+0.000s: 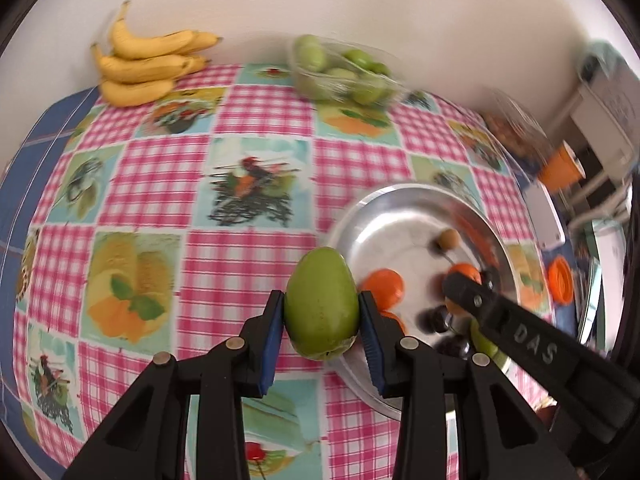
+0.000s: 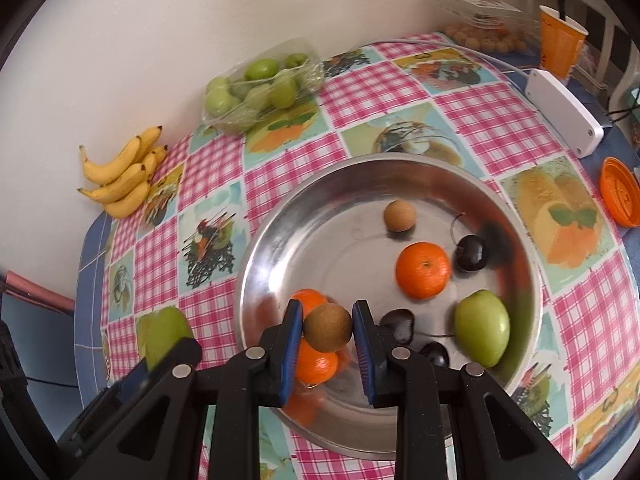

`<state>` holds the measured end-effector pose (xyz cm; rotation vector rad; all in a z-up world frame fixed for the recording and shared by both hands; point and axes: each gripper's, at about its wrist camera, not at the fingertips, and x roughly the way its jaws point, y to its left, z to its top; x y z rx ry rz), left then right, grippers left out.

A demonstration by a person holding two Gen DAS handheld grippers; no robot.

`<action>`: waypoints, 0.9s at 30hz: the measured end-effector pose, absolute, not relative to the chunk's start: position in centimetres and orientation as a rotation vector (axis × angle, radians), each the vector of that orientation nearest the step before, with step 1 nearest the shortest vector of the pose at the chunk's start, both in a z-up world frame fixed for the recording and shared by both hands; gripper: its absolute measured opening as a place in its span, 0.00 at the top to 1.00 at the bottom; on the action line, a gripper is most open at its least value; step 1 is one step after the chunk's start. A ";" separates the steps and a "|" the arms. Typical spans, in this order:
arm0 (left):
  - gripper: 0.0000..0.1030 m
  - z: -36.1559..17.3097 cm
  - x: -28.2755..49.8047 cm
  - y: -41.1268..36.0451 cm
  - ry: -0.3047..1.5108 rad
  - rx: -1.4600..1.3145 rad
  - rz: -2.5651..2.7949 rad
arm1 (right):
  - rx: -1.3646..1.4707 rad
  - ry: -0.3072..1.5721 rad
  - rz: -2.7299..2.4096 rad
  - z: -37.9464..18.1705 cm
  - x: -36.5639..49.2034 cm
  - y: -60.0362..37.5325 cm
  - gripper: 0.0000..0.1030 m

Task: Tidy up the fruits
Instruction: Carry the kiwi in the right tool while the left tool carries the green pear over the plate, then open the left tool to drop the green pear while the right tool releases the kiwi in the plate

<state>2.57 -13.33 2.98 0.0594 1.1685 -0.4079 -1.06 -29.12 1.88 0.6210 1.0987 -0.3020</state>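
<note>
My left gripper (image 1: pixel 322 316) is shut on a green oval fruit (image 1: pixel 322 304), held above the checked tablecloth just left of the metal bowl (image 1: pixel 384 208). The right gripper (image 2: pixel 328 328) is shut on a small brown round fruit (image 2: pixel 328 327) over the near left part of the bowl (image 2: pixel 532 264). Inside the bowl lie a tangerine (image 2: pixel 423 270), another tangerine (image 2: pixel 316 362) under the held fruit, a second brown fruit (image 2: pixel 399 215), dark cherries (image 2: pixel 471 253) and a green fruit (image 2: pixel 482 332). The left gripper's green fruit (image 2: pixel 164 332) shows at the lower left of the right wrist view.
Bananas (image 1: pixel 140 64) lie at the far left by the wall. A clear tray of green fruits (image 1: pixel 344 68) sits at the back. A clear box of small fruits (image 2: pixel 480 24), an orange cup (image 2: pixel 560 40), a white box (image 2: pixel 564 108) and an orange lid (image 2: pixel 620 192) stand at the right.
</note>
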 end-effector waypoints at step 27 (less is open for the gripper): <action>0.63 -0.5 2.4 -16.6 1.229 0.154 -0.491 | 0.653 1.181 -0.347 -1.1 -1.0 -29.9 0.73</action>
